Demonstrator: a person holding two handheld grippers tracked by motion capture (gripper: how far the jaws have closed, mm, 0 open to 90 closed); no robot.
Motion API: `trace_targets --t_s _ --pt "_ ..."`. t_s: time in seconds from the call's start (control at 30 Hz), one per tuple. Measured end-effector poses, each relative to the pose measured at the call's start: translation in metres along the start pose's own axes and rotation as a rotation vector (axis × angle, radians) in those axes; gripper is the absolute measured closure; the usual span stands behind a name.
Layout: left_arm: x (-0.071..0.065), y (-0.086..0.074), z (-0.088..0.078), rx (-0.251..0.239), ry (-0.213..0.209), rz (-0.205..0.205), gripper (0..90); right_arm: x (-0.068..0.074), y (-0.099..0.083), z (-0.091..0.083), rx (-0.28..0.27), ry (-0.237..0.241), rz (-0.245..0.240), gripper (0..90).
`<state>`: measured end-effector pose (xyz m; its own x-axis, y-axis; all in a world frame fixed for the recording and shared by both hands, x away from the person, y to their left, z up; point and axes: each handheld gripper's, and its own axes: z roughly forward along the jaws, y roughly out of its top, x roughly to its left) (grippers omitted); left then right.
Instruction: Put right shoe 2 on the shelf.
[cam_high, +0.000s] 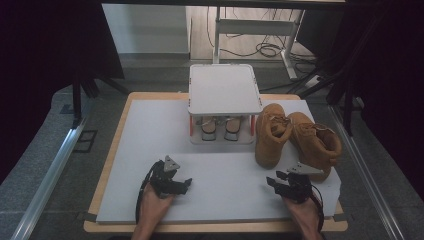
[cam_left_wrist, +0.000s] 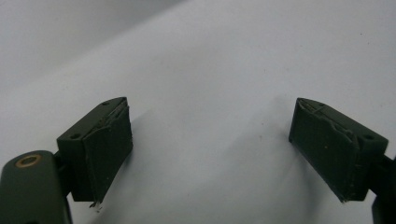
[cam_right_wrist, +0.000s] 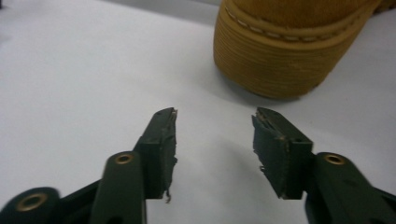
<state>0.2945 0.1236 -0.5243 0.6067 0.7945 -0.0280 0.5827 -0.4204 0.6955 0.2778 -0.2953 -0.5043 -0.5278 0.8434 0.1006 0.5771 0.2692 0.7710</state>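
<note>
Two tan suede boots stand on the right side of the white mat (cam_high: 150, 135): one (cam_high: 271, 134) points toward me, the other (cam_high: 316, 142) lies beside it to the right. My right gripper (cam_high: 273, 183) hovers low over the mat just in front of them. In the right gripper view its jaws (cam_right_wrist: 215, 114) stand apart with nothing between them, and a boot toe (cam_right_wrist: 289, 51) lies a short way ahead. My left gripper (cam_high: 186, 184) rests near the mat's front left. Its jaws (cam_left_wrist: 212, 105) are wide open over bare mat.
A white two-level rack (cam_high: 225, 90) stands at the back centre of the mat, with a pair of light shoes (cam_high: 221, 129) tucked under its top shelf. The wooden table edge (cam_high: 112, 150) frames the mat. Black curtains hang on both sides.
</note>
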Motion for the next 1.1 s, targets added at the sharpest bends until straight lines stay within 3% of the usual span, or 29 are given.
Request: trace_targets --t_s 0.1,0.2,0.33,0.43,0.6,1.1 --pt "0.0 0.0 0.0 -0.001 0.0 0.0 13.0 0.0 0.002 0.0 -0.003 0.021 -0.004 66.5" --pt "0.0 0.0 0.0 -0.001 0.001 0.001 13.0 0.003 0.004 0.001 -0.017 0.031 -0.037 78.4" --pt "0.0 0.0 0.0 -0.001 0.0 0.0 13.1 0.01 0.008 0.006 -0.031 0.013 -0.081 88.7" --pt "0.0 0.0 0.0 -0.001 0.001 0.0 13.1 0.012 0.012 0.013 -0.052 -0.011 -0.083 89.6" --pt "0.0 0.0 0.0 -0.001 0.001 0.0 13.2 0.016 0.02 0.025 -0.06 -0.002 -0.096 89.6" --pt "0.0 0.0 0.0 -0.002 0.002 0.0 13.3 0.012 0.03 0.06 -0.026 -0.055 -0.093 89.7"
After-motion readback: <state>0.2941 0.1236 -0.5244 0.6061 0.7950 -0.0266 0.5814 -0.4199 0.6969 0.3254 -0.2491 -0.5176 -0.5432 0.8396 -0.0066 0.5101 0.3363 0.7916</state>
